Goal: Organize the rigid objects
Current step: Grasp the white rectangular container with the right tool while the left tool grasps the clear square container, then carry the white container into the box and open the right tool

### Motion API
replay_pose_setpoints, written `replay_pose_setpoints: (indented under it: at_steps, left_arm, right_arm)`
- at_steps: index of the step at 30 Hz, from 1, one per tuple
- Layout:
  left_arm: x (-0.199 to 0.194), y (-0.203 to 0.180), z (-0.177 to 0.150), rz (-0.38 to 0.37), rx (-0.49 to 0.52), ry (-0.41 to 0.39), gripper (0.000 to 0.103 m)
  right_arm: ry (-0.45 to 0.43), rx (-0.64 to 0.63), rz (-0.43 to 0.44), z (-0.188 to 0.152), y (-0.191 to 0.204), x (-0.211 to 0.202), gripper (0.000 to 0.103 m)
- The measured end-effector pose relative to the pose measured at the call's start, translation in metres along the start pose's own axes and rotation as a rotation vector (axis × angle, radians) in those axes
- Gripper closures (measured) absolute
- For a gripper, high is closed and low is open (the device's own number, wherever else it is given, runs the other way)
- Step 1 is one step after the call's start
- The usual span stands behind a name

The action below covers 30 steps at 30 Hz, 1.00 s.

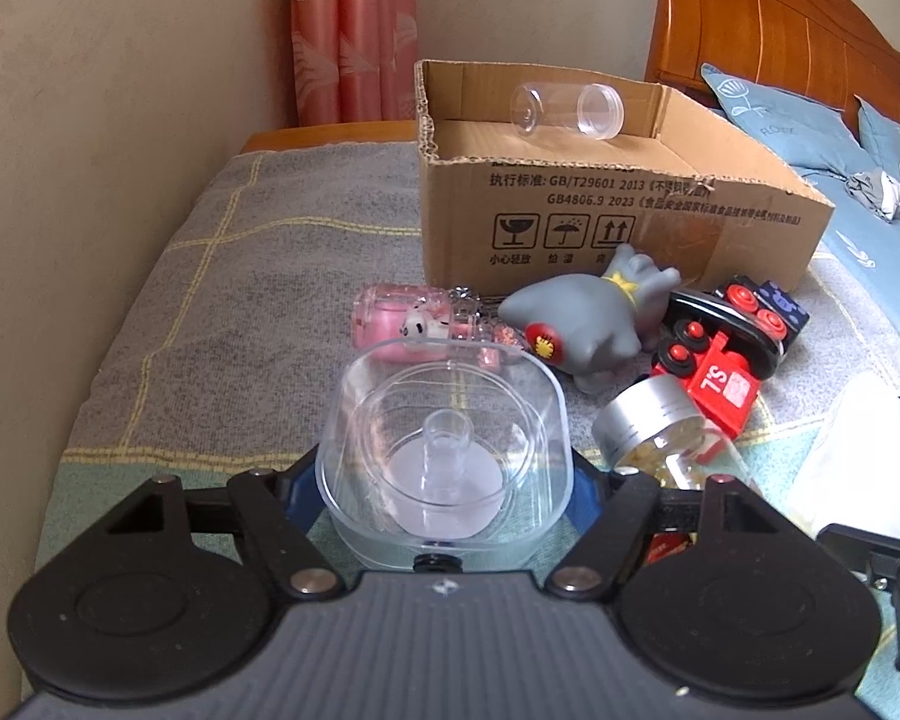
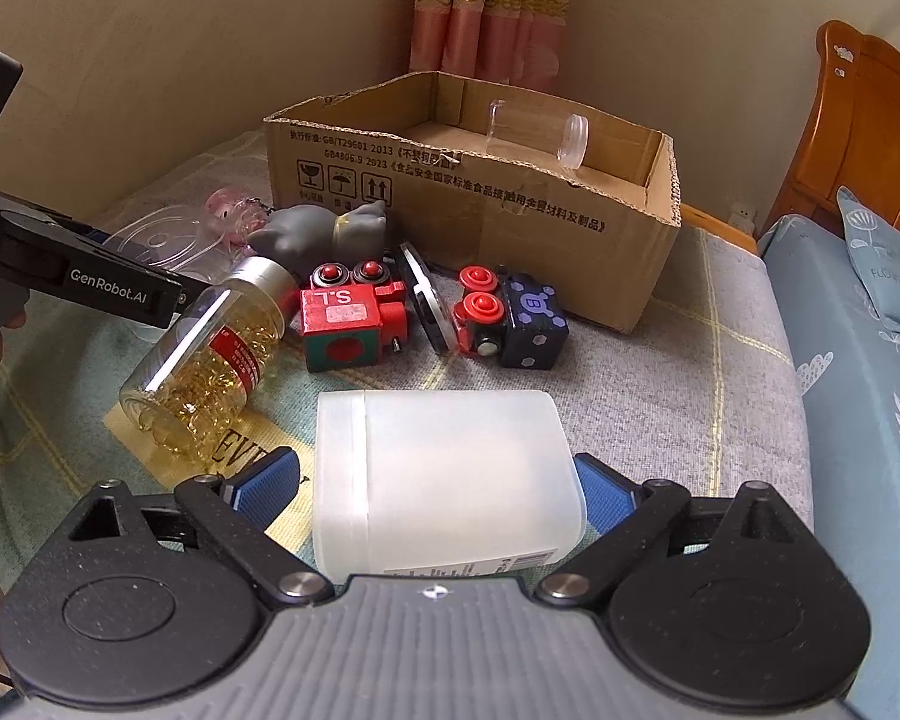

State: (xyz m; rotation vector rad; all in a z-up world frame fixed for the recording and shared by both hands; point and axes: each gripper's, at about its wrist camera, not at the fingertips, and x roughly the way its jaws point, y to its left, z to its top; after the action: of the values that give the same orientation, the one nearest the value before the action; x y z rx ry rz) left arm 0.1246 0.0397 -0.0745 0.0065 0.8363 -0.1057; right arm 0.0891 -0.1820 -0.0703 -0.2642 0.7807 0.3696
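Two grippers are loaded: your left gripper (image 1: 444, 480) pinches a clear plastic lid (image 1: 444, 444), your right gripper (image 2: 444, 480) clamps a frosted white container (image 2: 444, 480), and ahead of both lies the cardboard box (image 2: 570, 222) holding a clear tube (image 1: 564, 105).

Clear glossy plastic dish (image 1: 444, 450), frosted matt plastic tub (image 2: 450, 480), rough corrugated cardboard box (image 1: 600, 204), woven cloth blanket (image 1: 240, 300)
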Motion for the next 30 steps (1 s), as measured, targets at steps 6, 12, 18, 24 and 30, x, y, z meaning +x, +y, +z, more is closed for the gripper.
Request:
replay_pose_setpoints:
  at_steps: [6,12,18,24,30]
  left_arm:
    - [-0.004,0.0,0.004,-0.004,0.007,-0.014,0.028]
    - [-0.003,0.002,0.007,-0.011,0.002,0.001,0.028]
    - [0.002,0.0,0.01,-0.012,0.025,0.03,0.029]
    - [-0.002,0.003,0.012,-0.051,0.039,0.036,0.03]
    - [-0.017,0.0,0.015,-0.044,0.082,0.026,0.03]
  right_arm:
    - [0.02,-0.02,0.0,0.003,0.001,0.003,0.005]
    - [0.03,-0.054,-0.013,0.006,0.003,0.002,0.005]
    - [0.054,-0.075,-0.011,0.009,0.005,0.002,0.005]
    - [0.066,-0.105,-0.024,0.011,0.005,0.003,0.014]
    - [0.075,-0.116,0.001,0.011,0.0,-0.002,0.016]
